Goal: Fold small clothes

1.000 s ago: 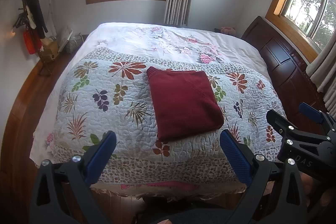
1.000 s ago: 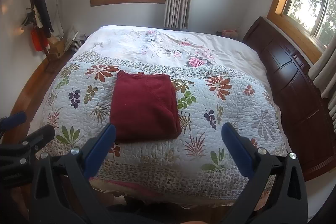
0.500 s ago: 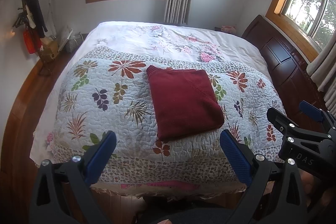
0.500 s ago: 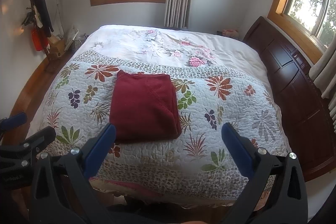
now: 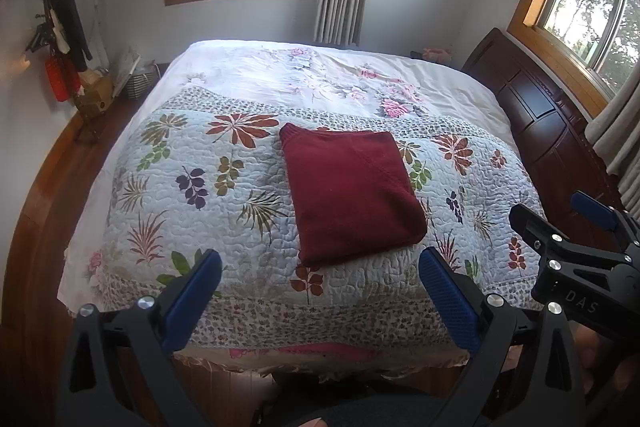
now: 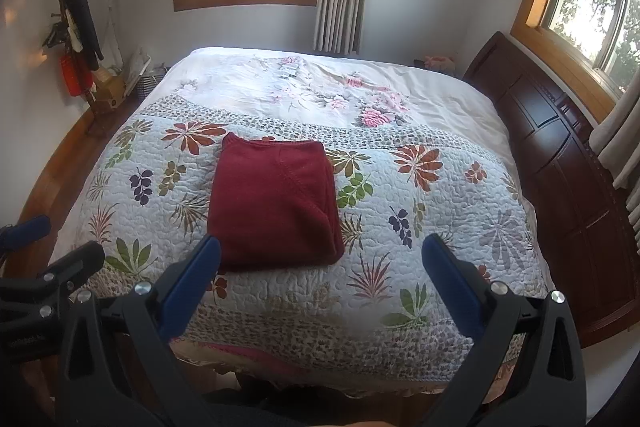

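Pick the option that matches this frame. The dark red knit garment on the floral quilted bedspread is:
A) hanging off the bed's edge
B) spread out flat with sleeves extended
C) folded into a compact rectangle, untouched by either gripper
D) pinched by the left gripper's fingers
C: the dark red knit garment lies folded square on the floral quilted bedspread, while the left gripper and right gripper hover open, short of it.

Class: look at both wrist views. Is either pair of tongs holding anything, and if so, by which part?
Nothing is held. The left tongs and right tongs are both open, short of the folded red garment lying on the quilt.
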The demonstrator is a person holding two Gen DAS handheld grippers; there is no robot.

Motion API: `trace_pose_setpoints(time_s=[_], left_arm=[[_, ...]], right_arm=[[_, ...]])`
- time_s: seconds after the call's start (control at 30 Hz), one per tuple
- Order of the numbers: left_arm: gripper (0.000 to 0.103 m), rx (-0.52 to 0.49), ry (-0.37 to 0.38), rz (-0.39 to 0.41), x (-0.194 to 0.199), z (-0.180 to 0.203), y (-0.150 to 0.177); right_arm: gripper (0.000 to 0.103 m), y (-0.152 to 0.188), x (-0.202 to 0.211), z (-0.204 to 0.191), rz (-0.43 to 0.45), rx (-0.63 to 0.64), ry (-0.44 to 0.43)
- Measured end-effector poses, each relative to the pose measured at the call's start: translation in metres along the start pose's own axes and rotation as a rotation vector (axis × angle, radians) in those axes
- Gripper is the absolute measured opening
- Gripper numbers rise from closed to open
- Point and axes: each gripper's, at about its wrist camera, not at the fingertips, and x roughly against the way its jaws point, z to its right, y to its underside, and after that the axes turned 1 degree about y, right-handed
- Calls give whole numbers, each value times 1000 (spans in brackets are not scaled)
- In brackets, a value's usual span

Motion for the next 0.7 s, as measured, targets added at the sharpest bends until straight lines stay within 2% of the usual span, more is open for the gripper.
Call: trace_pose_setpoints(time_s=[0.7], left_arm=[[99,5,-9,2,2,2,0]], right_arm=[[100,-2,-3,8,-1,-1,-20]])
